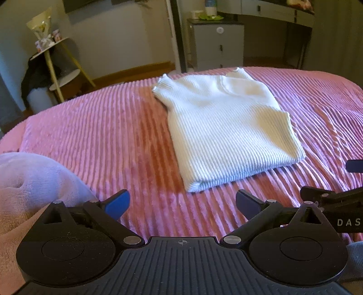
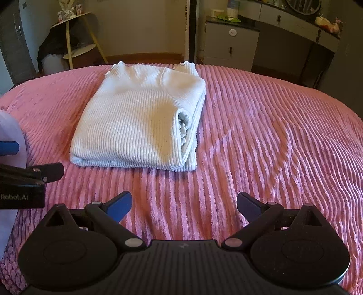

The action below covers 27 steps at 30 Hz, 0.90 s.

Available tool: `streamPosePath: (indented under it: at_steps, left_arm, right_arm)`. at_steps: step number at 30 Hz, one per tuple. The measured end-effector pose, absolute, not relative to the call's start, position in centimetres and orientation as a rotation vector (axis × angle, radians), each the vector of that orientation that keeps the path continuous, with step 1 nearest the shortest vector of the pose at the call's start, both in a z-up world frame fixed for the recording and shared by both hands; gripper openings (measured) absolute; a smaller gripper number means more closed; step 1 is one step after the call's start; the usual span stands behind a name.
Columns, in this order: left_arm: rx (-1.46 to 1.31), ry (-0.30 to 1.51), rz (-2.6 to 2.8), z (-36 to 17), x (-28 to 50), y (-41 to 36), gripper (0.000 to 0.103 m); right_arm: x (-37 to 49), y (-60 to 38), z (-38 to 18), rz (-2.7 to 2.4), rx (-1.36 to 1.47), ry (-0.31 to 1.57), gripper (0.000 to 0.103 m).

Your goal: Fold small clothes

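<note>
A white ribbed knit sweater (image 1: 226,127) lies folded into a thick rectangle on the pink ribbed bedspread (image 1: 102,136). It also shows in the right wrist view (image 2: 136,118), with stacked layers visible at its right edge. My left gripper (image 1: 182,204) is open and empty, held back from the sweater's near edge. My right gripper (image 2: 184,205) is open and empty, also short of the sweater and to its right. Each gripper appears at the edge of the other's view.
A pale lilac plush item (image 1: 34,181) lies on the bed at the near left. Beyond the bed stand a round two-tier side table (image 1: 56,68), a grey drawer cabinet (image 1: 217,43) and a desk (image 2: 295,20).
</note>
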<state>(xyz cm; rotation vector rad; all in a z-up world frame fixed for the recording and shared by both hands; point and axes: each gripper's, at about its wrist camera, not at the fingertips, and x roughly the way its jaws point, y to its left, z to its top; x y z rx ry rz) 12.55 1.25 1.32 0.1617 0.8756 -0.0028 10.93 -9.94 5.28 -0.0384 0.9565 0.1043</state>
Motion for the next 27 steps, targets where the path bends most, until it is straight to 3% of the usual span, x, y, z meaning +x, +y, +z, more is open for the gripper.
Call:
streamPosePath:
  at_steps: [27]
  left_arm:
    - [0.175, 0.898, -0.033, 1.26, 12.77, 0.47, 0.102]
  right_arm:
    - [10.51, -10.55, 5.96, 0.114, -0.014, 0.926, 0.099]
